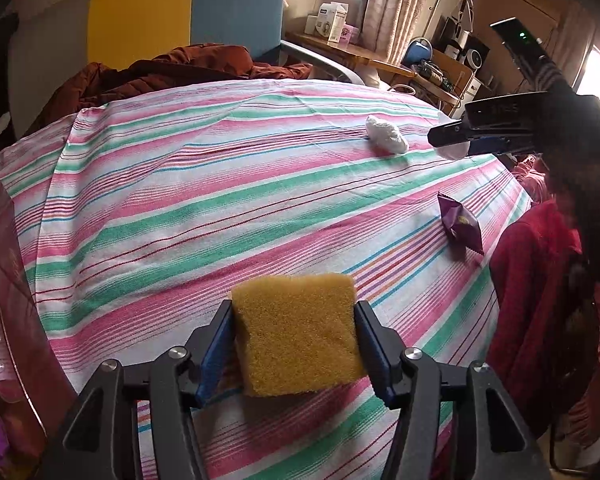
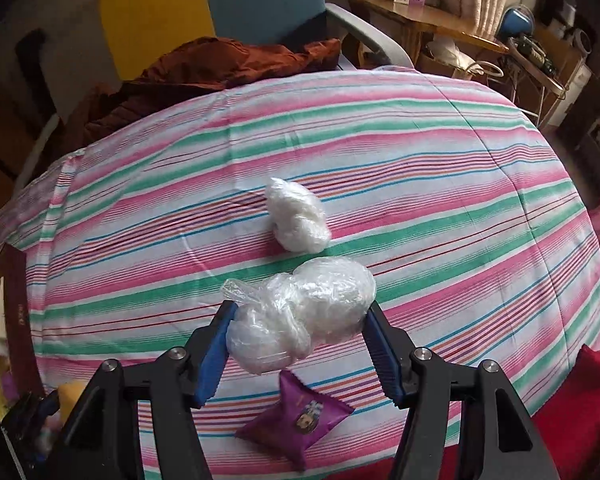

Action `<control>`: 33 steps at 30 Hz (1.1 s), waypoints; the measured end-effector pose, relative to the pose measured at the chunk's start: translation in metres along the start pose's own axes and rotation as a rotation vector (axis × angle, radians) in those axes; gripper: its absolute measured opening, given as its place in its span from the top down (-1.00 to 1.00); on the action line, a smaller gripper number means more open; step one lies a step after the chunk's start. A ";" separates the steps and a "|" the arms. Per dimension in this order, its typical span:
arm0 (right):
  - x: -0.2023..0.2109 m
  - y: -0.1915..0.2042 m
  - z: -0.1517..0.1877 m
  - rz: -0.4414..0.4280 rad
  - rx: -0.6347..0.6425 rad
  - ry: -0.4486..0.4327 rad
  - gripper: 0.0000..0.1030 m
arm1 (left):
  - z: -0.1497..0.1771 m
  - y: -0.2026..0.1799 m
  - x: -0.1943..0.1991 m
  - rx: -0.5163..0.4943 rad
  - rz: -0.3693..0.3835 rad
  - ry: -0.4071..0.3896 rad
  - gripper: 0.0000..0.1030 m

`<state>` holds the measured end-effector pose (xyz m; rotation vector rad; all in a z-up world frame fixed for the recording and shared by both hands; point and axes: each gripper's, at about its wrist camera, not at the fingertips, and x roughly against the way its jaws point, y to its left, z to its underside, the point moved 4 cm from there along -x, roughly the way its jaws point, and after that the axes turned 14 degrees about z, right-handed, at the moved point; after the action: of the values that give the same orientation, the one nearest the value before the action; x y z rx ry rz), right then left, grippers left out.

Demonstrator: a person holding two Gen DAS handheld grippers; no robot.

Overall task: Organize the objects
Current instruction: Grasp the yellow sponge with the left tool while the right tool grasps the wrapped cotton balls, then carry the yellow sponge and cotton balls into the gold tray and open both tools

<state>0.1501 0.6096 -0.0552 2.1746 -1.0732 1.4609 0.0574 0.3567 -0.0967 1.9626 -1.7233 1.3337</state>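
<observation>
My left gripper [image 1: 294,306] is shut on a yellow sponge [image 1: 296,340], held just above the striped tablecloth [image 1: 160,208] near its front edge. In the right wrist view my right gripper [image 2: 302,307] is shut on a clear plastic bag of white stuff [image 2: 324,292], with both blue pads against its sides. The left wrist view shows that gripper [image 1: 448,136] at the right, above the cloth. A second white bundle [image 2: 298,216] [image 1: 386,136] lies on the cloth just beyond it. A purple snack packet [image 2: 300,416] [image 1: 460,224] lies on the cloth under the right gripper.
A brown jacket [image 1: 160,76] is heaped at the table's far edge before a yellow and blue chair [image 1: 180,12]. A dark red box [image 1: 16,280] stands at the left edge. Red clothing [image 1: 532,280] hangs at the right. A wooden desk [image 1: 340,46] with cartons is behind.
</observation>
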 end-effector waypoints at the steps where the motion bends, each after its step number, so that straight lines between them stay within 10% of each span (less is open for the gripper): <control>1: 0.005 0.007 0.004 -0.015 0.005 -0.012 -0.23 | 0.000 -0.001 0.002 0.001 -0.001 -0.004 -0.15; 17: 0.046 0.137 0.049 -0.257 0.070 -0.133 -0.23 | 0.002 0.019 0.125 0.048 -0.176 -0.237 -0.15; 33: 0.085 0.236 0.092 -0.457 0.214 -0.154 -0.24 | 0.055 0.079 0.195 0.194 -0.362 -0.309 -0.15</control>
<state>0.0564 0.3597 -0.0535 2.4986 -0.4237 1.2579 -0.0031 0.1634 -0.0177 2.5535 -1.2914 1.1510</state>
